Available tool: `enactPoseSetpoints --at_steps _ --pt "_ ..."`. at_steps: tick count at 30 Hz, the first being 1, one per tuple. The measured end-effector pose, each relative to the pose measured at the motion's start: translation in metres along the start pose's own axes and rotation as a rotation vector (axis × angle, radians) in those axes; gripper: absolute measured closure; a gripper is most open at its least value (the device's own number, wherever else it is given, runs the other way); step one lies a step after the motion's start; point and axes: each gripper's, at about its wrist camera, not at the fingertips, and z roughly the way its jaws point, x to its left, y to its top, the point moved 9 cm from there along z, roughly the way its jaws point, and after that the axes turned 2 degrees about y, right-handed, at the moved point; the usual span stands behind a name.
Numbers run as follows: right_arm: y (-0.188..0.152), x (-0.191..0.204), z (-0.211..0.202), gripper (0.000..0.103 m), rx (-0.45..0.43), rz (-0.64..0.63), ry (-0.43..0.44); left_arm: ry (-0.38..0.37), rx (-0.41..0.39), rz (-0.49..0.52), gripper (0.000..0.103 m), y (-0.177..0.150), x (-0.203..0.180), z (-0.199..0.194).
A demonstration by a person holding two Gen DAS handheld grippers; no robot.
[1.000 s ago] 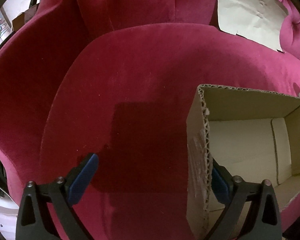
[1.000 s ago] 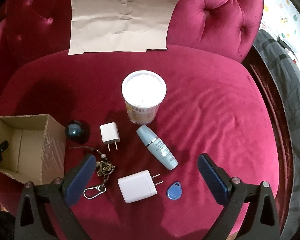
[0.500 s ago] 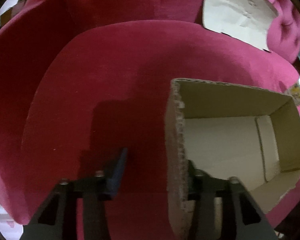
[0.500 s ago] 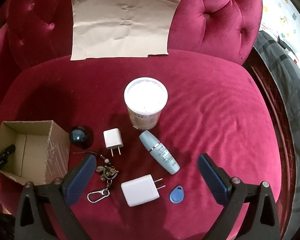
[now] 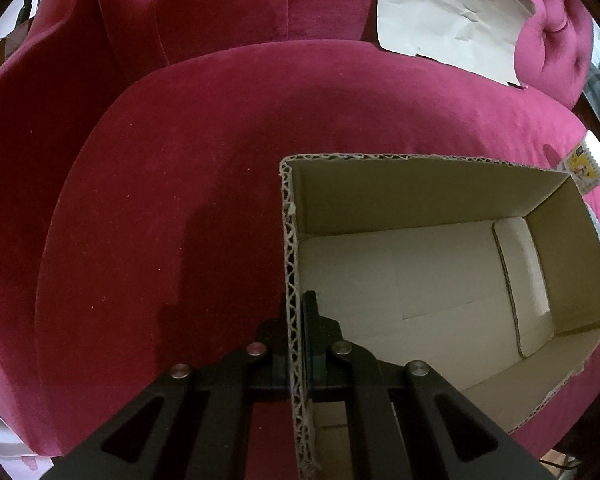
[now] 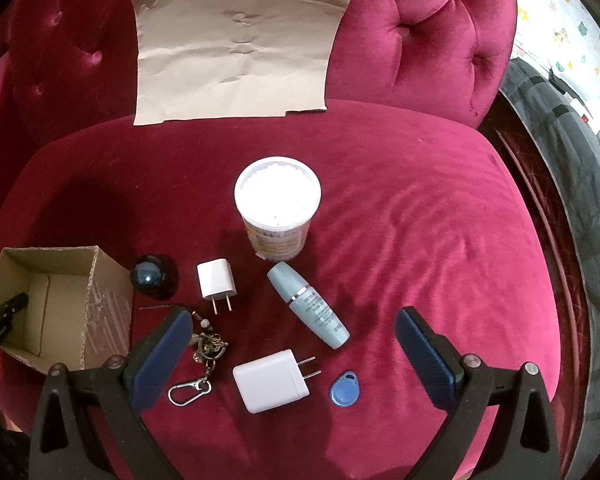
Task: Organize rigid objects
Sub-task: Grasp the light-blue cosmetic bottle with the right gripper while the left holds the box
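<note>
Now clamped hard on the near wall of the cardboard box (image 5: 440,272) with the left gripper (image 5: 296,344), one pad outside, one inside. Right gripper (image 6: 292,344) spread wide and empty above the seat cushion (image 6: 420,240); big charger (image 6: 270,380), blue tag (image 6: 344,393) and bottle (image 6: 308,305) between its fingers (image 6: 162,354), keychain (image 6: 204,354) beside the left one, box well off to the left. Risks, as judged: thin corrugated wall buckling or tearing under a one-sided pull, box tipping on soft velvet, keychain snagging.

right gripper (image 6: 294,354): black frame | blue pads | silver screws; left gripper (image 5: 298,312): apparently alike
</note>
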Motion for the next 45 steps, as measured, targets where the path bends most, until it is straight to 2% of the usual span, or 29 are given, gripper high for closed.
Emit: enactPoseSetpoints --at_steps 21,28,45 --pt "0.028 -0.004 0.002 0.000 0.007 0.012 0.013 -0.004 0.011 -0.017 0.099 0.000 0.002 -0.001" --pt "0.029 -0.011 0.028 0.000 0.052 0.015 0.006 -0.005 0.009 -0.016 0.099 0.001 0.001 -0.002" --pt "0.002 -0.023 0.087 0.000 0.122 0.004 0.036 0.004 0.004 -0.007 0.099 0.000 0.001 -0.001"
